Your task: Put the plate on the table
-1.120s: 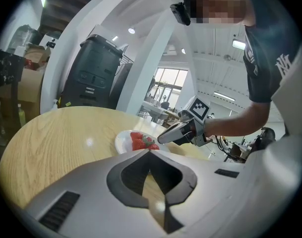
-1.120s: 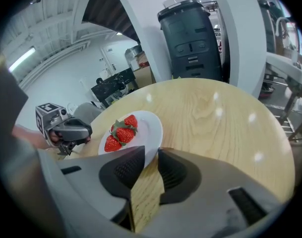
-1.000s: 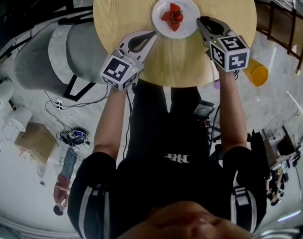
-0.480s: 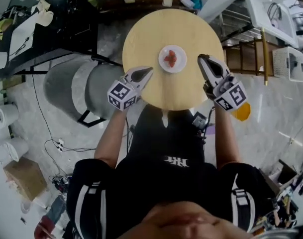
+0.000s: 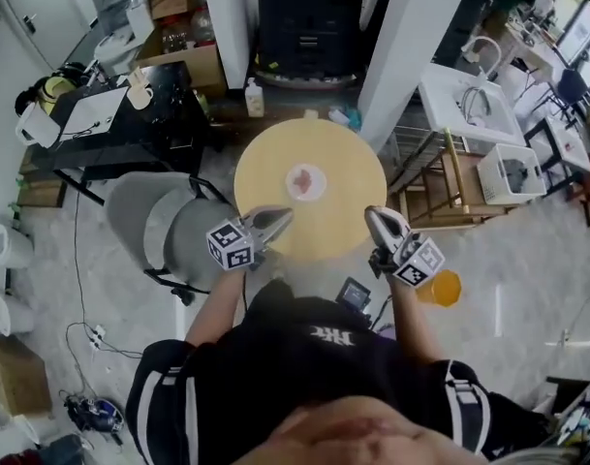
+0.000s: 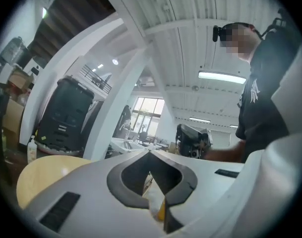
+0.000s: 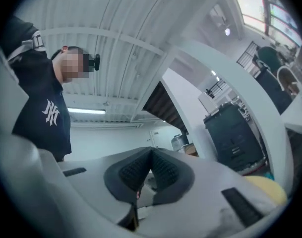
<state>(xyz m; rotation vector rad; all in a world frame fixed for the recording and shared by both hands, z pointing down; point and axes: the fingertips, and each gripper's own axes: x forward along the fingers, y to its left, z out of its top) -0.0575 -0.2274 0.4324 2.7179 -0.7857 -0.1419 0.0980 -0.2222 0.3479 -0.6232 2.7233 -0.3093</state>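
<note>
**Head view**
Plate [image 5: 306, 181]: rests near the middle of the round wooden tabletop [image 5: 348, 163], carrying red food too small to name.
Left claw [image 5: 287, 214]: held over the tabletop's near edge, to the left of the plate and well apart from it. Its marker cube is on the person's side.
Right claw [image 5: 371, 212]: held at the near right edge of the tabletop, also well apart from the plate.
Chair [image 5: 149, 223]: grey, standing just beside the tabletop on the left.
Orange container [image 5: 442, 288]: on the floor, near the right claw's cube.
Pillar [image 5: 406, 37]: white, rising beyond the tabletop.

**Left gripper view**
Left claw [image 6: 150, 152]: clenched, with its dark pads meeting at the tip and nothing between them. It is angled up toward the ceiling.
Tabletop [image 6: 39, 172]: a pale yellow edge shows at lower left, below the claw.
Person [image 6: 270, 93]: stands at the right in a black shirt.
Cabinet [image 6: 66, 118]: dark, standing beyond the tabletop.

**Right gripper view**
Right claw [image 7: 151, 150]: clenched, with ribbed pads pressed together and empty.
Tabletop [image 7: 267, 185]: a sliver of yellow shows at lower right.
Person [image 7: 46, 108]: stands at the left in a black shirt with a white emblem.
Cabinet [image 7: 235, 133]: dark, standing beside the white pillar.
</note>
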